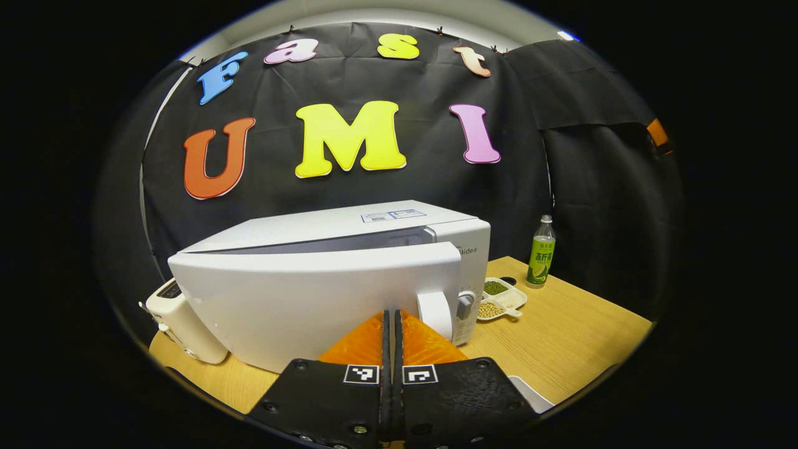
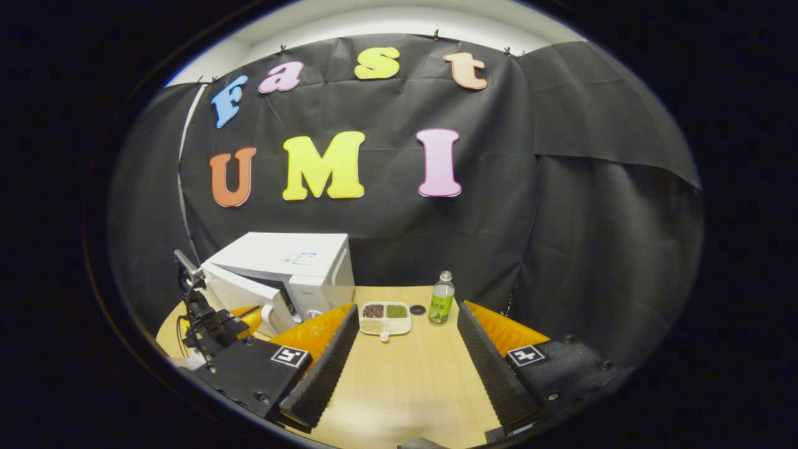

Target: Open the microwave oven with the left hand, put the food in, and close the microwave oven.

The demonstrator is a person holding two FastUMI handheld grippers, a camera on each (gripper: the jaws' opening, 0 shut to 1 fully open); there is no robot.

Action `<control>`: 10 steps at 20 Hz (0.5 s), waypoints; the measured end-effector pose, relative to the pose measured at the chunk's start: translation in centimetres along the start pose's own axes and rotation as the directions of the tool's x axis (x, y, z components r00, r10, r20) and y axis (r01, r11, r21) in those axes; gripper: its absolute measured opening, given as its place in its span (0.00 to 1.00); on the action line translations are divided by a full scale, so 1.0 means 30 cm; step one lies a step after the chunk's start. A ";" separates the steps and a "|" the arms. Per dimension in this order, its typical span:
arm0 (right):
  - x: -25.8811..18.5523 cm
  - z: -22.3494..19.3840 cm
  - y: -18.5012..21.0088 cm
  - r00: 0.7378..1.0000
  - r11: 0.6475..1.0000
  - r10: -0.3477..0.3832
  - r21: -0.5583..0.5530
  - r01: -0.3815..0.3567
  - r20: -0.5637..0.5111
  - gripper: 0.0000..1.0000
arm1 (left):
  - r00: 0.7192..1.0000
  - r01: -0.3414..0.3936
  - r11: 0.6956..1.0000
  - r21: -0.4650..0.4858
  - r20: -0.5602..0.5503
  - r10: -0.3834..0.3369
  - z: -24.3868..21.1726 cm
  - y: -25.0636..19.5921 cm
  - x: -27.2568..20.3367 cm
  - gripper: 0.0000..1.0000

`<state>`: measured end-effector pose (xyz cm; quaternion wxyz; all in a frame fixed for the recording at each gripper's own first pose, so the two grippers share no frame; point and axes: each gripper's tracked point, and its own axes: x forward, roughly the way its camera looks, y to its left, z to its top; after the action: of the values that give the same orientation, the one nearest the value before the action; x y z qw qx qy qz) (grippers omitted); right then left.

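The microwave door (image 1: 312,293) stands ajar, so opening is underway. The left gripper (image 1: 391,349) has its fingers pressed together; the right gripper (image 2: 408,355) is spread. The food tray (image 2: 385,318) sits on the worktop (image 2: 405,386) (loading and closing remain).

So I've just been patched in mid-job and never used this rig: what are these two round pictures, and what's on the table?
Each picture comes from a camera riding on a hand-held two-finger gripper, looking along its fingers.

Left gripper view: the left gripper is shut, holding nothing, right in front of the white microwave oven, whose door stands partly open.

Right gripper view: the right gripper is open and empty, farther back over the wooden table. The left gripper also shows there by the door.

On the table: a divided dish of beans and grains, a green-labelled bottle, a small dark cap, and a white toaster beside the microwave.
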<state>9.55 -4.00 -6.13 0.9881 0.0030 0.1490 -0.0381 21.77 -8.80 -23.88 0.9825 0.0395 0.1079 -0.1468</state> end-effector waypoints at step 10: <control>0.058 -0.004 -0.008 0.999 0.999 0.030 0.014 -0.029 -0.014 1.00 | 0.998 -0.057 0.998 -0.010 -0.022 0.057 0.020 0.023 0.171 0.00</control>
<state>11.16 -4.37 -6.76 0.9874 0.0122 0.1558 -0.0246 26.89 -9.63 -24.42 0.9852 0.0392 0.1180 -0.1176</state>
